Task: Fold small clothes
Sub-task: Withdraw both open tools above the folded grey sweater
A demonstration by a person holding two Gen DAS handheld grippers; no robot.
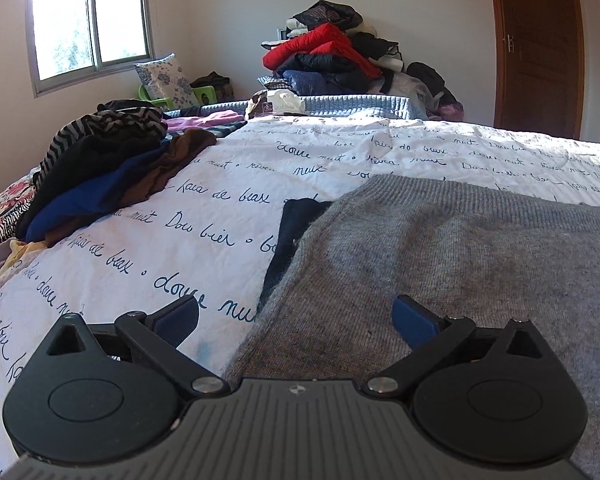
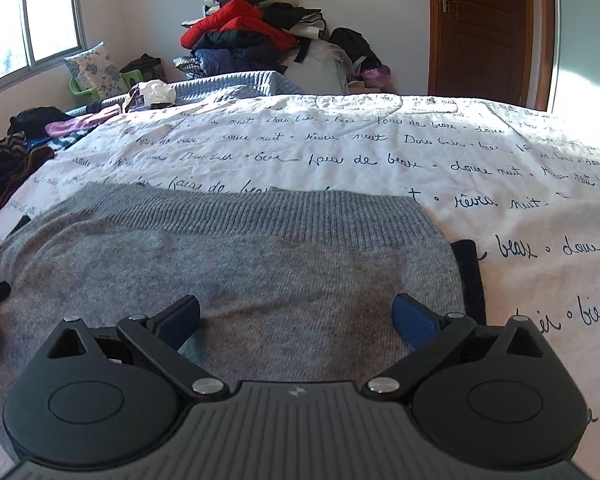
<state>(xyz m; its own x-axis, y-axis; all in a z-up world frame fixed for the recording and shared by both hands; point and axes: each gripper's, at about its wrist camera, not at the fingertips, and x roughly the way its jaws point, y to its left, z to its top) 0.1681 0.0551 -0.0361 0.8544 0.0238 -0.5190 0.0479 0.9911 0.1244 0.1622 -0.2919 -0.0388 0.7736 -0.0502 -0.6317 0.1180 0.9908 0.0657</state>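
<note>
At the far left of the left wrist view a heap of dark clothes (image 1: 112,172) (striped, black, blue and brown pieces, none easy to separate) slumps on the edge of the bed, its lower left cut off by the frame. Right of it stretches the white bedspread (image 1: 148,240) printed with handwritten script. The left gripper (image 1: 296,316) sits low over the spread with its fingers wide apart and nothing between them: the left blue pad (image 1: 178,318) is over bare bedspread, the right one over the grey knit garment (image 1: 460,264). That garment lies flat on the spread and runs out of the frame to the right. A dark piece of fabric (image 1: 292,236) pokes from under its left edge, mostly hidden.

In the right wrist view the same garment fills the lower left, ribbed hem (image 2: 300,210) toward the far side, with a black strip (image 2: 470,276) showing past its right edge. The right gripper (image 2: 298,316) hovers over the knit, fingers spread wide, gripping nothing; whether the pads touch the cloth cannot be told. Beyond the bed rises a pile of jackets (image 2: 244,36), and farther right a wooden door (image 2: 484,28).
</note>
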